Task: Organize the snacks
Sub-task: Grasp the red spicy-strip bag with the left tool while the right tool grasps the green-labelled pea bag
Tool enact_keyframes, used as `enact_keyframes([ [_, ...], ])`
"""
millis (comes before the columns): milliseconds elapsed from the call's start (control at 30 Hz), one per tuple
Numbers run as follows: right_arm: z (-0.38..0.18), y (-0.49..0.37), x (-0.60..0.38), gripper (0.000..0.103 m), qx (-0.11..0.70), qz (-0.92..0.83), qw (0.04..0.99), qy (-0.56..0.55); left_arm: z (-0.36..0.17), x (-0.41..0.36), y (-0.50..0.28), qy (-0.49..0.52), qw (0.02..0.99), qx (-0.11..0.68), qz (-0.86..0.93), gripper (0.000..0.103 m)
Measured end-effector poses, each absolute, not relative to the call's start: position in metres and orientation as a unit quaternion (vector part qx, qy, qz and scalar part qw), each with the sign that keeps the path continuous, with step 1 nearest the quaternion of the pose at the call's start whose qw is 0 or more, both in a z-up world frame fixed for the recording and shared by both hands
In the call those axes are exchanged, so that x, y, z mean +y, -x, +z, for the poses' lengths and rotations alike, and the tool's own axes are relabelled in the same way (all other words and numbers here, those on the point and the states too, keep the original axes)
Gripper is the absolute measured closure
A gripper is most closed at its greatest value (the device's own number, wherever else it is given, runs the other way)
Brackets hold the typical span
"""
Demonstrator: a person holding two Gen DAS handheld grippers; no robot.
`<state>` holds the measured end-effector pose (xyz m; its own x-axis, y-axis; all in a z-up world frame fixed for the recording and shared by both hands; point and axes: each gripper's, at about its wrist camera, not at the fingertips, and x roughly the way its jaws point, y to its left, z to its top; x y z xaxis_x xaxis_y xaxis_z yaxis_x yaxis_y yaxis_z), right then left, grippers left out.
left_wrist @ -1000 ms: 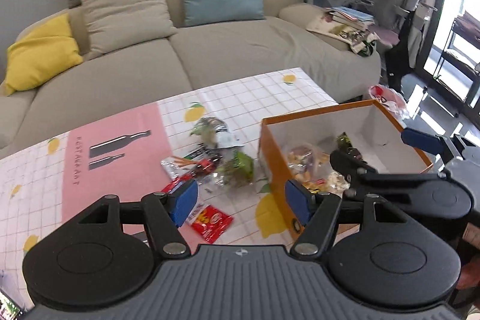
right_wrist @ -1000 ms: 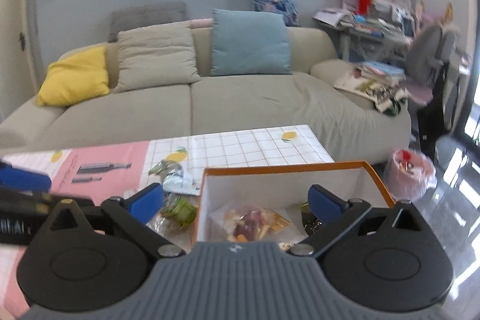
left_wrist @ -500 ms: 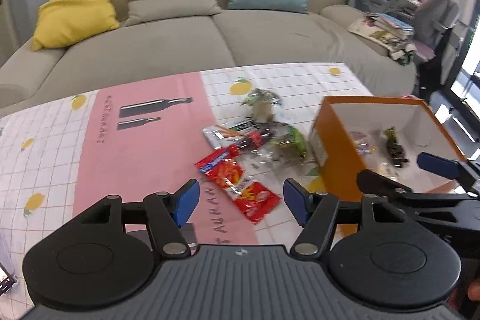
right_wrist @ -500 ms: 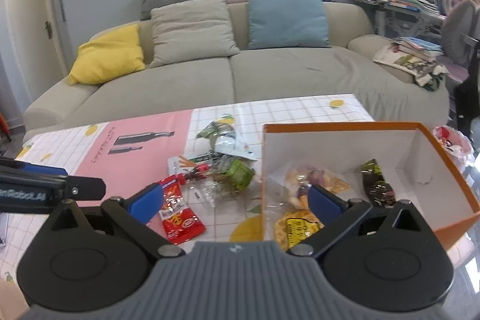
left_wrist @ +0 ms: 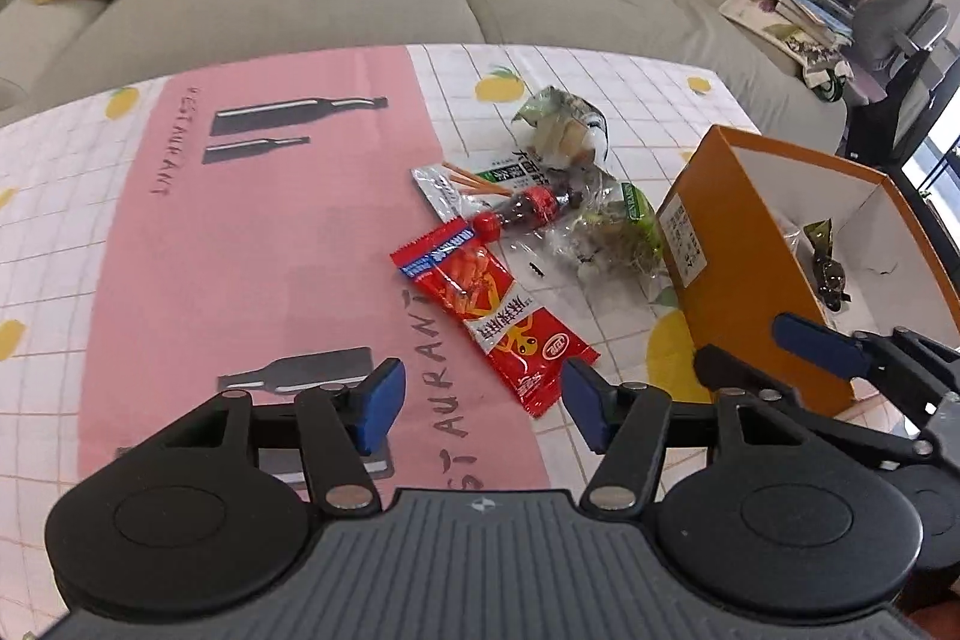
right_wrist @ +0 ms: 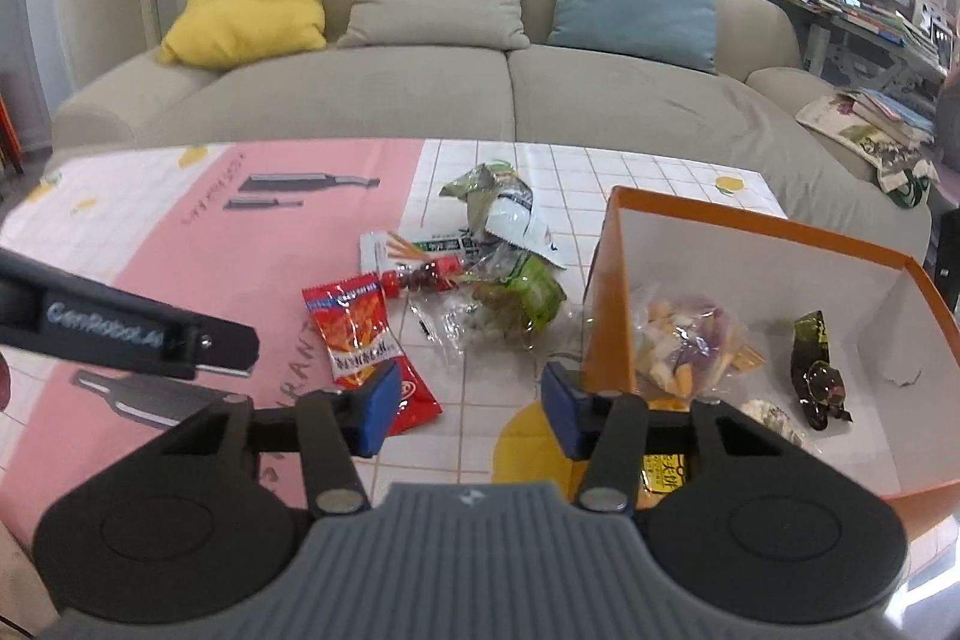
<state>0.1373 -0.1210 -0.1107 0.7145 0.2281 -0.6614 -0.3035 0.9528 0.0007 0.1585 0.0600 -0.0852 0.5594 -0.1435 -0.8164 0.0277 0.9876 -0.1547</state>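
Both my claws are empty. My left claw (left_wrist: pixel 480 400) has its jaws part open, just been narrowing, nothing between them. The red packet (left_wrist: pixel 492 310) lies on the table at about one o'clock from it, long axis from ten to four. My right claw (right_wrist: pixel 465 409), also just closing on nothing, sits near the box (right_wrist: pixel 612 316). I judge the left nearer.

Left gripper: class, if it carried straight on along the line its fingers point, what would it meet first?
Probably the red snack packet, whose near end lies just ahead of the open left gripper, toward its right finger. Nothing stands between them, though depth is hard to judge; it may touch the tablecloth first.
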Motion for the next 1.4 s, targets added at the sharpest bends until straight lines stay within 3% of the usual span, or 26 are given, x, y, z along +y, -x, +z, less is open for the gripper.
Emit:
enact_keyframes([
  [500, -0.137, -0.23, -0.082, 0.054, 0.404, 0.211, 0.866, 0.208, -0.126, 0.069, -0.246, 0.122, 0.818, 0.562, -0.016, 0.033],
  [700, -0.144, -0.264, -0.073, 0.047, 0.428, 0.25, 0.824, 0.274, -0.147, 0.07, -0.268, 0.173, 0.787, 0.592, 0.009, 0.029],
  [800, -0.148, -0.278, -0.069, 0.045, 0.434, 0.262, 0.808, 0.301, -0.152, 0.065, -0.276, 0.175, 0.781, 0.599, 0.019, 0.024],
  [1000, -0.157, -0.294, -0.062, 0.044, 0.435, 0.294, 0.768, 0.367, -0.162, 0.061, -0.288, 0.197, 0.766, 0.609, 0.053, 0.024],
  [1233, -0.163, -0.31, -0.065, 0.041, 0.442, 0.301, 0.762, 0.366, -0.164, 0.048, -0.291, 0.185, 0.773, 0.602, 0.078, 0.019],
  [1267, -0.164, -0.311, -0.064, 0.04, 0.442, 0.301, 0.76, 0.369, -0.164, 0.047, -0.291, 0.178, 0.775, 0.601, 0.076, 0.019],
  [1400, -0.168, -0.313, -0.064, 0.045, 0.439, 0.291, 0.759, 0.382, -0.163, 0.048, -0.286, 0.157, 0.785, 0.596, 0.064, 0.039],
])
